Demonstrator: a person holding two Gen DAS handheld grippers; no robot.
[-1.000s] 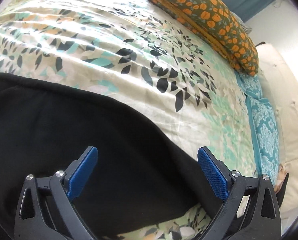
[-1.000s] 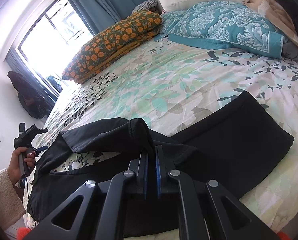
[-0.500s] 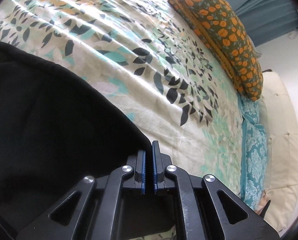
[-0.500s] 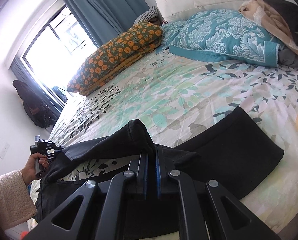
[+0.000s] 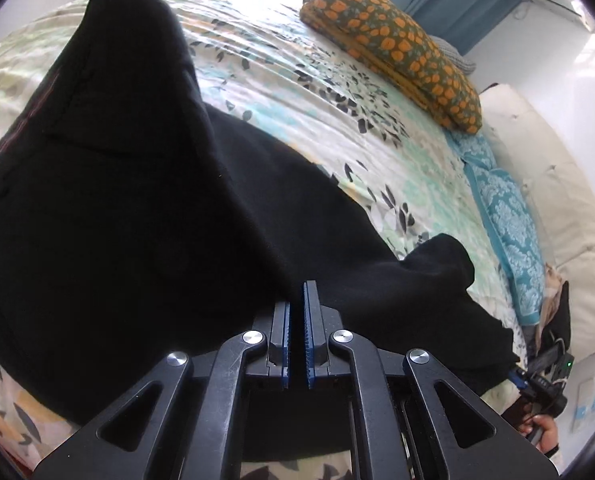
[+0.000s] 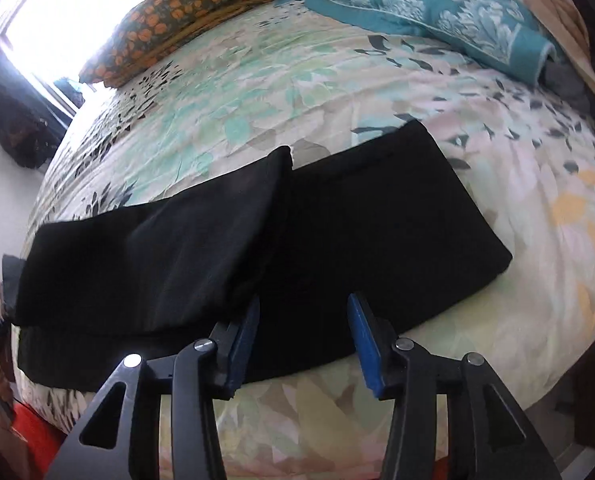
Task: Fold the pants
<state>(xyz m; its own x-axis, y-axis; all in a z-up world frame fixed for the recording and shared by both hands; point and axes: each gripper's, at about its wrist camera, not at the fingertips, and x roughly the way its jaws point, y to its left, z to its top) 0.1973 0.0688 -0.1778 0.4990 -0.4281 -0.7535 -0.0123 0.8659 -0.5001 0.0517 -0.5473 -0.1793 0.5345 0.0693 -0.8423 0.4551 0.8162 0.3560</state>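
Observation:
The black pants lie across the flowered bedspread, one layer folded over another at the left. My right gripper hovers at their near edge. Its jaws are opening, the blue pads are apart, and nothing is pinched between them. In the left wrist view, my left gripper is shut on a lifted fold of the pants, which rises in a peak toward the far left. The right gripper and the hand holding it show at the lower right edge.
An orange-flowered pillow and a teal patterned pillow lie at the head of the bed, before a white padded headboard. Loose clothes are heaped at the far right. A bright window and a dark bundle are at the left.
My left gripper shut on the pants' edge and carried it across over the rest of the pants. My right gripper let go of the raised fold, which now lies flat, and tipped down.

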